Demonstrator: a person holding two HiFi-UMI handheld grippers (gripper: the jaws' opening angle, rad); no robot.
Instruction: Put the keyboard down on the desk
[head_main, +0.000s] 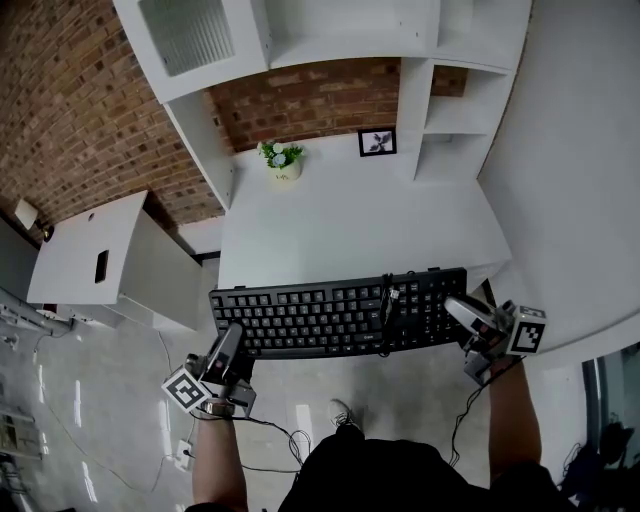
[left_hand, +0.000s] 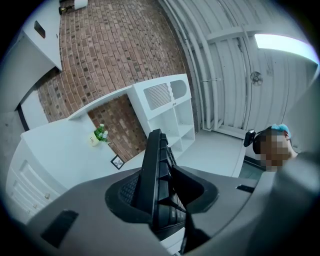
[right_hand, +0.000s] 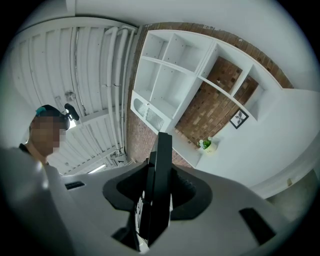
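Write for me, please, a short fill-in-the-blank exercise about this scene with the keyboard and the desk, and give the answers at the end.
1. The left tool and the right tool each grip one end of the ____ keyboard.
2. In the head view, the potted plant stands to the ____ of the framed picture.
3. Both stand at the back of the ____ desk.
4. The wall behind the desk is made of ____.

Missing words: black; left; white; brick.
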